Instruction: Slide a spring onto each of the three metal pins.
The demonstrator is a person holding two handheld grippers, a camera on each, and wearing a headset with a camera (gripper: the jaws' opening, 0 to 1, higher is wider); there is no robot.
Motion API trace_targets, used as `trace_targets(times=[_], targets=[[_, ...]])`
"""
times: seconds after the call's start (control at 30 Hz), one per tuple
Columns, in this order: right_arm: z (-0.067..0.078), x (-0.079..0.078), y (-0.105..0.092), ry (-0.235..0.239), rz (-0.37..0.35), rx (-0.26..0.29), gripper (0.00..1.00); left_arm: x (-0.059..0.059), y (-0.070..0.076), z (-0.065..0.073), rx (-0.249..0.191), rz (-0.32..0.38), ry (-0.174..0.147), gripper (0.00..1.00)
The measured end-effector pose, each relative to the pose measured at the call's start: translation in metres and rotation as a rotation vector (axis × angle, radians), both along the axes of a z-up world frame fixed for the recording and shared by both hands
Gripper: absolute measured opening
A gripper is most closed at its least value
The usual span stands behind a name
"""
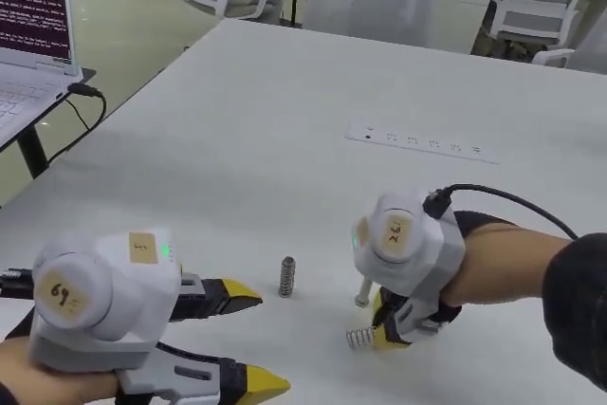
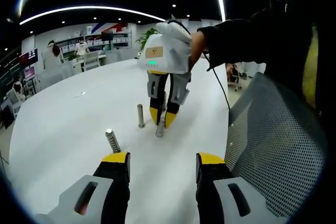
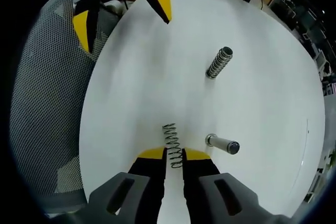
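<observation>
Spring (image 3: 172, 145) is clenched at one end by the right claw (image 3: 174, 154), low centre of the right gripper view. Its free end pokes forward past the yellow tips. In the head view the same spring (image 1: 360, 336) lies nearly flat at bench (image 1: 285, 139) level, lower centre-right, jutting left from the right claw (image 1: 384, 324). Whether it touches the bench cannot be told.

Bare pin (image 3: 223, 144) is seen just right of the claw tips, close to but apart from the spring. In the head view the bare pin (image 1: 363, 291) stands directly above the spring, partly hidden by the claw body.

Sprung pin (image 1: 287, 276) is noted left of the bare pin, upright, its coil already seated.

Left claw (image 1: 251, 339) is released, jaws spread wide with nothing between them, at lower left. It is pointed toward the pins and well apart from them.

Step judged: the second spring is in hand, with one pin done and the bare pin next.

Next move, as judged:
- The spring must be tipped upright, free end down.
- Its bore must be centred over the pin top, then lowered straight.
- A skewed approach would likely catch a coil on the pin's rim.
- The grip should be eased only once the coil is well over the pin.
</observation>
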State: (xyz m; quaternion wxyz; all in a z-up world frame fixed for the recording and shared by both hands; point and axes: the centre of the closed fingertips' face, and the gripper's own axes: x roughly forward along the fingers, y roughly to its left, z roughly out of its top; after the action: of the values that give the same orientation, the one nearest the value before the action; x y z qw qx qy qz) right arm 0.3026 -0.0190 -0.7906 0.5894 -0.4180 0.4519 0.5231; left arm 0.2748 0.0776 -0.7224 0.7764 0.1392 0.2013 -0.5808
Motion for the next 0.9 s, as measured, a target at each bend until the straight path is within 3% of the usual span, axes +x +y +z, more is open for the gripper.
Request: trace_targets(times=[0.2,0.57,0.9], targets=[[0.016,-0.005,0.006,-0.005,-0.002,0.007,0.09,0.0,-0.002,0.003,0.0,-0.01,-0.008,0.44],[0.057,-0.017,0.032,-0.014,0.016,0.093,0.09,0.003,-0.013,0.015,-0.009,-0.036,-0.035,0.42],[0.073,-0.022,0.045,-0.03,0.038,0.129,0.09,0.004,-0.024,0.028,-0.037,-0.066,-0.07,0.37]])
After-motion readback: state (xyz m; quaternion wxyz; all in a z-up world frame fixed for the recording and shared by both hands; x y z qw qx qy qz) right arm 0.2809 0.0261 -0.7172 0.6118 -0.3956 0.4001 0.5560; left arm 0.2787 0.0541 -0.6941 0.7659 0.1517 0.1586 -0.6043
